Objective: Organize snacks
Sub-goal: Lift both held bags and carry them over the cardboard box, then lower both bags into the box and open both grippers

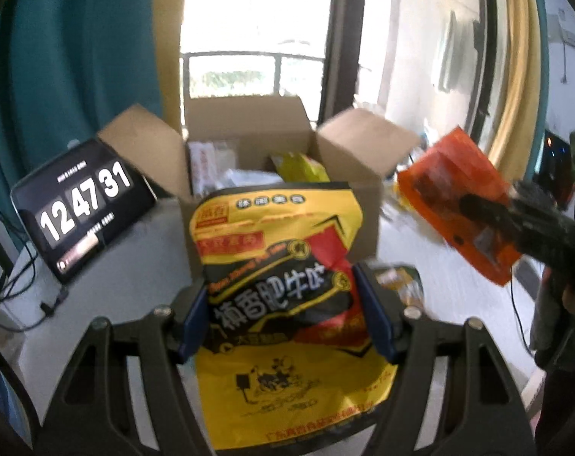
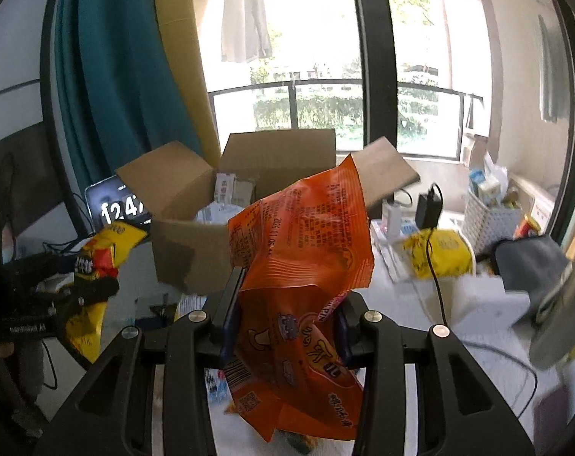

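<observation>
- My left tongs clenched on the yellow-and-black snack bag; blue pads press both its sides, the bag stands up out of them, its top edge tipped toward the box.
- My right tongs clenched on the orange snack bag; it is pinched low, crumpled, its upper half fanning up and forward, its bottom hanging below the pads.
- The cardboard box sits open on the worktop, all flaps out, dead ahead of both tongs and a little below the bags' top edges.
- Key relation: from the left wrist view the box mouth is straight beyond the yellow-and-black snack bag, near; its near wall is just behind the bag's upper edge. Left looks the nearer of the two, as I judge it.
- From the right wrist view the orange snack bag overlaps the box's near right corner and right flap; the mouth lies ahead and slightly left of my right tongs.
- Long axes: both bags stand roughly upright, their length running along the line of the tongs, so they would go in top edge first.
- The box already holds packets, white wrappers at the back left and something yellow at the right; the free room looks to be front-middle.
- Risk, my guess: both bags heading for one mouth, and the right flap could catch the orange one.
- Clock tablet is left of the box, clear of the path. Another yellow pack lies on the worktop to the right, not yet sorted.
</observation>
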{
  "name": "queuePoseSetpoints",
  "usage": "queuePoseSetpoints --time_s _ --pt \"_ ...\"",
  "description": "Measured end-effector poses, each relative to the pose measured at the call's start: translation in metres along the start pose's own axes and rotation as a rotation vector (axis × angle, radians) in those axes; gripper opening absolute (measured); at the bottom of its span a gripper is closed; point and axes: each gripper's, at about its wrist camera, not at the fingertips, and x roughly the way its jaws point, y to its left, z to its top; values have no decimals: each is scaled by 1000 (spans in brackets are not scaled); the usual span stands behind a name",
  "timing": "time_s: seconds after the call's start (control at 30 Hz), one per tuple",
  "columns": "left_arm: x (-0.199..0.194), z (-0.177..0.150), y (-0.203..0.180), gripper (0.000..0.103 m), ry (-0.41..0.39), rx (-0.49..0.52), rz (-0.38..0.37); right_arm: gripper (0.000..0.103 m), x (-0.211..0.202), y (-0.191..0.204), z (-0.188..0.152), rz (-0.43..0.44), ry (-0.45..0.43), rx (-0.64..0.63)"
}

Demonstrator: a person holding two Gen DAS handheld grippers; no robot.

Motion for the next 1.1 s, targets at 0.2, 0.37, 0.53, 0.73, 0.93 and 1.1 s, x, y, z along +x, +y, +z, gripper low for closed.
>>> queuePoseSetpoints --time_s 0.2,0.37,0.53,0.73,0.93,1.1 --pt "11 27 24 71 -55 -13 16 43 18 6 24 5 -22 -19" --pt "16 51 32 71 -106 -10 29 43 36 12 43 20 -45 -34" --pt "35 77 33 71 -133 5 37 43 54 17 68 32 -76 -55" --pt "60 108 37 71 -164 -5 58 43 80 14 97 43 -117 -43" --pt "90 130 49 71 -171 -25 63 43 105 8 115 54 -136 -41" --pt "111 144 53 72 -187 -29 63 43 123 2 126 55 -141 -35"
